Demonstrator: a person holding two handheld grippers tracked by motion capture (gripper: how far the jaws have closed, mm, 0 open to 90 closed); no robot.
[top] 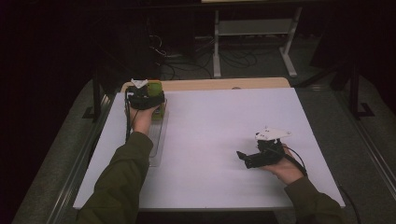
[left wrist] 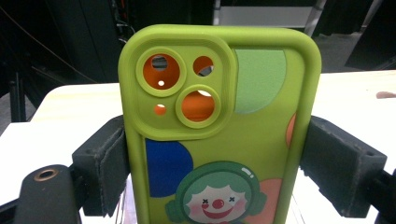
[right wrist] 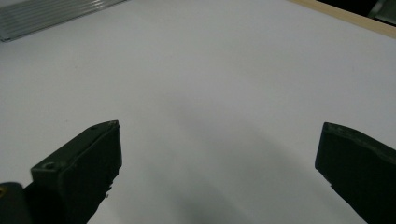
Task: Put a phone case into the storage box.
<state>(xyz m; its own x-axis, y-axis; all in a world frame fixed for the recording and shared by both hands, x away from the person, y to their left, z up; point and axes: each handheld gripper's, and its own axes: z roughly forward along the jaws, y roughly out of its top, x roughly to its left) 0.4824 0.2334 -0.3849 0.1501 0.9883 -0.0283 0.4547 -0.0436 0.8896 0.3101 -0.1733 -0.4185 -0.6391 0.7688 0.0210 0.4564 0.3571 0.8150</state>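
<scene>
A lime-green phone case [left wrist: 219,140] with a clown picture and an orange inside behind its camera holes stands upright between the jaws of my left gripper [left wrist: 215,158]. Both pads [left wrist: 112,163] press on its long sides, so the gripper is shut on it. In the high view the left gripper [top: 144,95] holds the case [top: 156,87] at the table's far left corner. My right gripper [top: 243,157] rests low over the white table at the right, pointing left. Its jaws [right wrist: 219,154] stand wide open with nothing but bare tabletop between them.
A clear plastic tray [top: 156,140] lies on the white table [top: 210,140] just nearer than the left hand. A wooden strip [top: 224,84] runs along the far edge. A metal rail [top: 79,158] borders the left side. Desk legs and cables stand beyond in the dark.
</scene>
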